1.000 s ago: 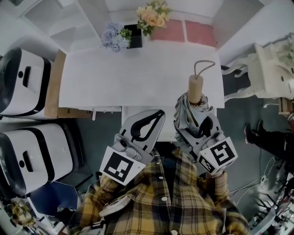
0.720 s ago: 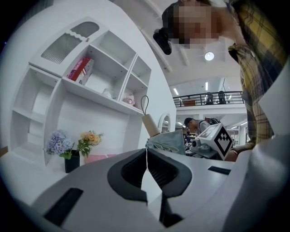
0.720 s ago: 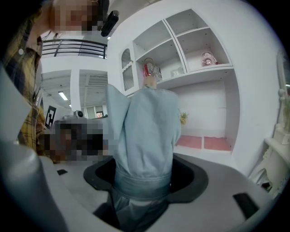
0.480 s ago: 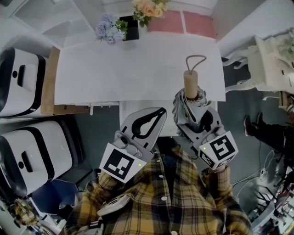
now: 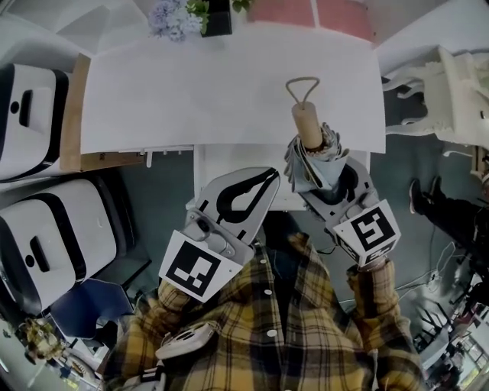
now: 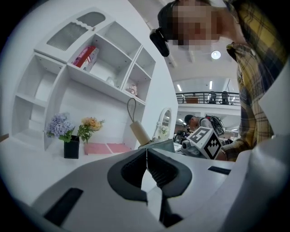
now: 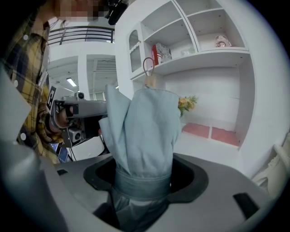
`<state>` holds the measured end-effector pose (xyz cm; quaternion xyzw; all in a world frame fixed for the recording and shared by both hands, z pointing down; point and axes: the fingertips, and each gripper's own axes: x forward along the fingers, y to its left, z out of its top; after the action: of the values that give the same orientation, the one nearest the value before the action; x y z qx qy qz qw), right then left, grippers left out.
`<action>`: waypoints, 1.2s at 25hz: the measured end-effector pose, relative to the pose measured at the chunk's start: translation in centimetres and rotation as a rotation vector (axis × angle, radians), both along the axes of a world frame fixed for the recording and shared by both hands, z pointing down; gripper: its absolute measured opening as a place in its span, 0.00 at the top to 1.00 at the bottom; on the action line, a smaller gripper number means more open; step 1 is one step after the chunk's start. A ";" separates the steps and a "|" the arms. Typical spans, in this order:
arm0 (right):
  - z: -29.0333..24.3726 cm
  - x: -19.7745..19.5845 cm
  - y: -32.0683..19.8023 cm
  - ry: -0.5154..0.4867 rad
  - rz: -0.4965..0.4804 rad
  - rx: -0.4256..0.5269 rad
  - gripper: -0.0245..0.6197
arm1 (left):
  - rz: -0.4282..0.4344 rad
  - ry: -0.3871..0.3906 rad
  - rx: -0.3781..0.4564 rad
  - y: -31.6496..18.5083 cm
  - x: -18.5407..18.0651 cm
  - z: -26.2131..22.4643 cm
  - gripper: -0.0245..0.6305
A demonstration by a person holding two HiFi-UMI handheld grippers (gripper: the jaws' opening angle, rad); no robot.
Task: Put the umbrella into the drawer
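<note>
Honestly, the worktop [image 5: 221,92] was just a plain white slab across the top of the head view. A black vase [image 5: 219,17] of lilac flowers [image 5: 170,14] sat at its 12 o'clock edge, with pink mats [image 5: 344,14] toward 1 o'clock. Behind it stood a white shelf unit [image 6: 104,59] with open cubbies, one holding a red box [image 6: 86,56]. Off the worktop at 9 and 8 o'clock sat two white-and-black cases [image 5: 30,114] on the dark floor [image 5: 153,191]. A white ornate chair [image 5: 451,84] was over at 2 o'clock.

The umbrella [image 7: 142,131] was folded up, pale blue-grey fabric with a wooden handle [image 5: 307,126] and a cord loop [image 5: 303,88]. The right tongs [image 5: 325,172] were clamped around the fabric bundle, holding it over the worktop's near edge, right of centre. Its long axis ran from the tongs toward 11 o'clock, handle end pointing away from the person. The left tongs [image 6: 146,156] were squeezed together on nothing, just beside the right ones, at their 9 o'clock.
</note>
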<state>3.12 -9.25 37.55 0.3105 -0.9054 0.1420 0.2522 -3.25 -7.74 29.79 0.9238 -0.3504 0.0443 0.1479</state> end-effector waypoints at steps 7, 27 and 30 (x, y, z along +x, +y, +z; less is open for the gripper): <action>4.0 -0.9 0.6 0.048 -0.130 -0.048 0.47 | -0.020 -0.015 -0.055 0.4 -0.3 3.2 0.93; 14.8 -1.5 2.9 0.157 -0.339 -0.088 0.47 | 0.042 -0.092 -0.028 1.1 1.6 9.8 0.93; 16.1 -1.9 3.6 0.176 -0.395 -0.094 0.47 | 0.050 -0.105 -0.025 1.6 1.6 10.6 0.93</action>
<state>1.23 -5.62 53.67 0.1260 -0.9156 0.1043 0.3674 -1.70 -6.13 40.39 0.9266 -0.3341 0.1009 0.1399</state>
